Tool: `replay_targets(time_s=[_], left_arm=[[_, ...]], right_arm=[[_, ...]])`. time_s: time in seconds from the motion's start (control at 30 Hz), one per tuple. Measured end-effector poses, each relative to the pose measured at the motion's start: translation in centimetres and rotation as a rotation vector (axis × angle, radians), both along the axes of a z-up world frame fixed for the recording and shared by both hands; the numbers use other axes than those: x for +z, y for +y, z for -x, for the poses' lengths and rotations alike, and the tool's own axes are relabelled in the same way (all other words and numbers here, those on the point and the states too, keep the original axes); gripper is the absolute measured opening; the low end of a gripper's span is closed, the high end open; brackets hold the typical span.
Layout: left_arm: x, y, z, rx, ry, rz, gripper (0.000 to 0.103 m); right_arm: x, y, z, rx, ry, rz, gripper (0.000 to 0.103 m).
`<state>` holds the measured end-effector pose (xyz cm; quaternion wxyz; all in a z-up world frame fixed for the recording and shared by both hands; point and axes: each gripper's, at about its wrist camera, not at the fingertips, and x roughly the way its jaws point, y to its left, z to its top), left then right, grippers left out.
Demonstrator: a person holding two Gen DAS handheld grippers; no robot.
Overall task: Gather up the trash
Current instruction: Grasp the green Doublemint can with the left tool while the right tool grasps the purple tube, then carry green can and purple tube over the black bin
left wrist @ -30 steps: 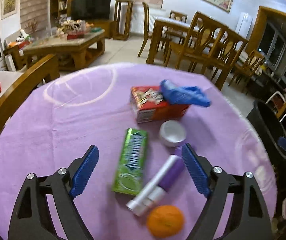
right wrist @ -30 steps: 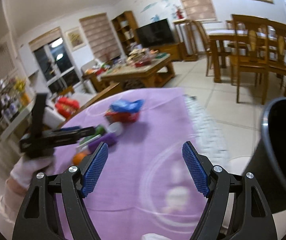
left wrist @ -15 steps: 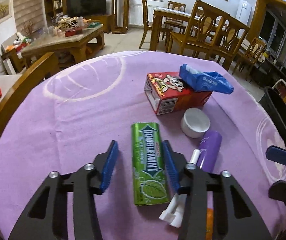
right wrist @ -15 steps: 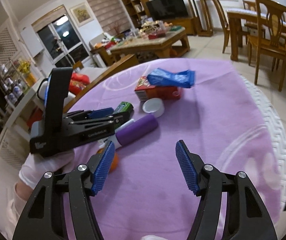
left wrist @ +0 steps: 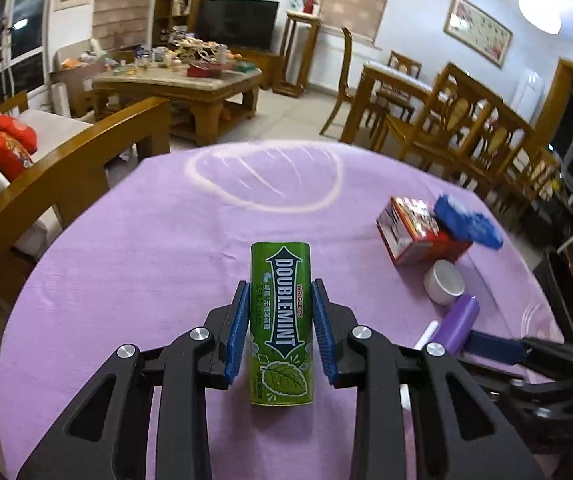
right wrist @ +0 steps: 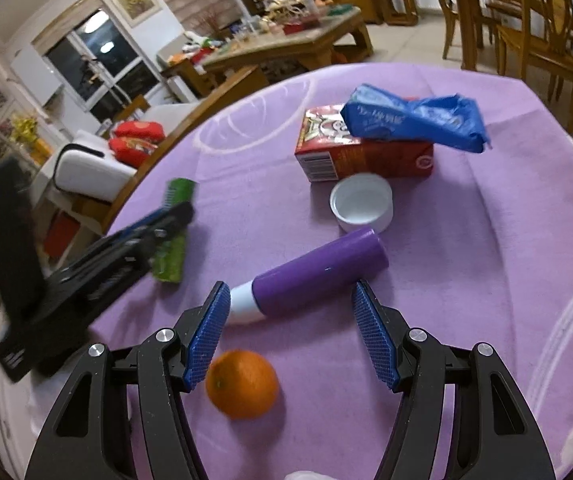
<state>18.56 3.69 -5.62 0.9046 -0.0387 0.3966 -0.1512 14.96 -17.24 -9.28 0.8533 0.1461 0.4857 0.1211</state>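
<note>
My left gripper (left wrist: pixel 280 300) is shut on a green Doublemint gum pack (left wrist: pixel 281 320) and holds it above the purple tablecloth (left wrist: pixel 158 264). In the right wrist view the pack (right wrist: pixel 174 232) shows in the blurred left gripper (right wrist: pixel 166 220). My right gripper (right wrist: pixel 290 312) is open, its fingers either side of a purple tube with a white end (right wrist: pixel 310 276) that lies on the cloth. An orange (right wrist: pixel 242 384) sits just below the gripper. A red carton (right wrist: pixel 362 152) with a blue wrapper (right wrist: pixel 414 120) on top and a white cap (right wrist: pixel 360 206) lie beyond.
A black bin (left wrist: pixel 566 296) stands at the table's right edge. A wooden chair back (left wrist: pixel 66 176) is at the left edge. Dining chairs (left wrist: pixel 466 128) and a coffee table (left wrist: pixel 182 80) stand further back.
My left gripper has shut on the gum pack and lifted it off the cloth. My right gripper has moved in over the table to the purple tube.
</note>
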Motion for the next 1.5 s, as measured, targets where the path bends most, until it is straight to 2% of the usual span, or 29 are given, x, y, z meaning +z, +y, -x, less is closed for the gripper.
replay_targets(time_s=[0.2,0.23,0.3,0.37,0.47,0.53,0.63,0.9,1.1,1.23,1.5], left_arm=[[0.6,0.8,-0.3,0.019,-0.012,0.039,0.031],[0.7,1.0,-0.4,0.020,-0.015,0.045,0.031],[0.7,1.0,-0.4,0.019,-0.017,0.049,0.031],[0.6,1.0,-0.5,0.017,-0.018,0.051,0.031],[0.7,0.9,-0.5,0.013,-0.024,0.056,0.031],[0.6,1.3,-0.3,0.010,-0.033,0.061,0.031],[0.7,1.3,-0.2,0.001,-0.043,0.071,0.031],[1.4,0.3,0.5,-0.071,-0.103,0.100,0.031],[3.0,-2.3,2.2,-0.137,-0.173,0.085,0.031],[4.5,-4.7,4.9,-0.184,-0.237,0.070,0.031],[6.4,-10.6,9.6,-0.292,-0.293,0.034,0.031]], right_arm=[[0.0,0.8,-1.4,-0.022,-0.011,0.075,0.062],[0.0,1.1,-1.7,-0.017,-0.020,0.115,0.053],[-0.1,2.0,-1.8,-0.003,-0.041,0.195,0.047],[-0.3,2.6,-1.8,0.022,-0.057,0.219,0.042],[-0.5,2.7,-1.7,0.037,-0.055,0.208,0.025],[-0.6,2.4,-1.8,0.037,-0.058,0.193,0.025],[-0.2,2.1,-1.5,0.056,-0.088,0.101,0.025],[4.5,0.4,2.8,0.044,-0.249,0.016,0.025],[7.0,-4.2,7.8,-0.018,-0.335,-0.039,0.025],[8.0,-7.1,10.7,-0.054,-0.391,-0.042,0.025],[9.2,-13.4,15.3,-0.143,-0.469,-0.089,0.025]])
